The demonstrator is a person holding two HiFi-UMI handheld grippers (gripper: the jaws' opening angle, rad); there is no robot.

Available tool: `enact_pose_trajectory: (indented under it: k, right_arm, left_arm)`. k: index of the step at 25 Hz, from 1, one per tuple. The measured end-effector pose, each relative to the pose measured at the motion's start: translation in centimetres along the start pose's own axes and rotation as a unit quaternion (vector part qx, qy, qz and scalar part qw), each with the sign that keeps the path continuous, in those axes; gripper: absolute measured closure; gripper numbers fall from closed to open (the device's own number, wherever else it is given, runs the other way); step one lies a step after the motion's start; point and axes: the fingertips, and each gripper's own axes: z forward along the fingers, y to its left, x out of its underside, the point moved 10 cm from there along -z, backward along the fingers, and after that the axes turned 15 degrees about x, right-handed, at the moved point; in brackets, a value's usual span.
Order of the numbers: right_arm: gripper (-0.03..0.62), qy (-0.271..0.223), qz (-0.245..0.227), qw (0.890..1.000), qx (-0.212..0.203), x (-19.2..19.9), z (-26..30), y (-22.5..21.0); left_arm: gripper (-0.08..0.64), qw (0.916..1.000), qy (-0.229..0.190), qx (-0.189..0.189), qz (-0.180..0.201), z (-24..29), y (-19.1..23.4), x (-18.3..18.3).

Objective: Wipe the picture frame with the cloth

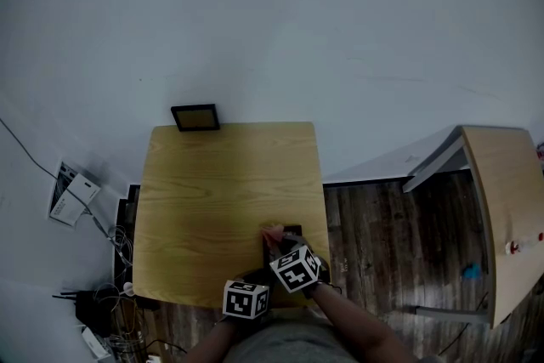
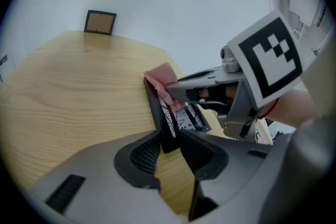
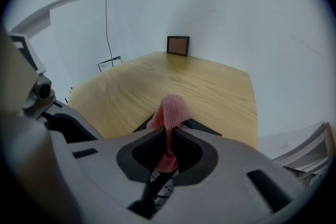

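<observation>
A small black picture frame [image 2: 167, 122] with a printed picture stands tilted on its edge on the wooden table [image 1: 212, 191], near the front right corner. My left gripper [image 2: 170, 140] is shut on the frame's near edge. My right gripper [image 3: 169, 136] is shut on a pink cloth [image 3: 172, 108], which bunches up above its jaws. In the left gripper view the cloth [image 2: 161, 79] lies against the frame's top corner, with the right gripper [image 2: 181, 93] just behind it. In the head view both marker cubes sit close together over the frame [image 1: 290, 232].
A second black frame [image 1: 195, 116] with a brown picture leans against the white wall at the table's far edge. Another wooden table [image 1: 503, 217] stands to the right across the dark floor. Cables and boxes [image 1: 75, 193] lie on the floor at the left.
</observation>
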Motion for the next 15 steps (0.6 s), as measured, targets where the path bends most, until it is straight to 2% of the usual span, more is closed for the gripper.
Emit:
enact_pose_trajectory:
  k: [8, 15]
  right_arm:
    - [0.571, 0.011, 0.002, 0.999, 0.034, 1.0, -0.5, -1.8]
    - [0.570, 0.010, 0.042, 0.998, 0.040, 1.8, -0.5, -3.0]
  left_arm:
    - [0.448, 0.9999, -0.007, 0.001, -0.014, -0.1, 0.1, 0.1]
    - [0.448, 0.9999, -0.009, 0.001, -0.011, 0.0, 0.0, 0.3]
